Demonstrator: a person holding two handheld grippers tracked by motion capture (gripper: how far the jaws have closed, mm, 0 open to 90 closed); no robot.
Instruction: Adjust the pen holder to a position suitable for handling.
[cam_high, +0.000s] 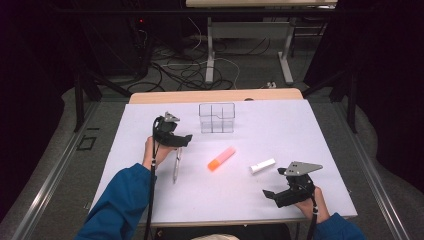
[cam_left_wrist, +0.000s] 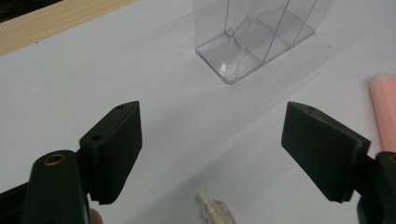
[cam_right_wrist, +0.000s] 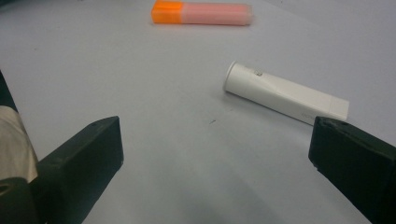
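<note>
My left gripper (cam_high: 176, 132) hovers at the table's left-middle, open and holding nothing, over the upper end of a clear pen (cam_high: 177, 166). In the left gripper view its jaws (cam_left_wrist: 212, 140) stand wide apart, with the pen's tip (cam_left_wrist: 215, 211) below them and the clear divided organizer (cam_left_wrist: 254, 37) ahead. My right gripper (cam_high: 274, 183) stands open near the front right edge. In the right gripper view its jaws (cam_right_wrist: 217, 140) are spread with nothing between them. Just beyond them lies a white tube (cam_right_wrist: 285, 93), with an orange-capped pink highlighter (cam_right_wrist: 203, 13) farther off.
The organizer (cam_high: 216, 118) stands at the back middle of the white table (cam_high: 300, 130). The highlighter (cam_high: 221, 158) and white tube (cam_high: 262, 166) lie in the middle. The highlighter's pink end (cam_left_wrist: 385, 112) shows at the right of the left gripper view. Cables and table legs are on the floor behind.
</note>
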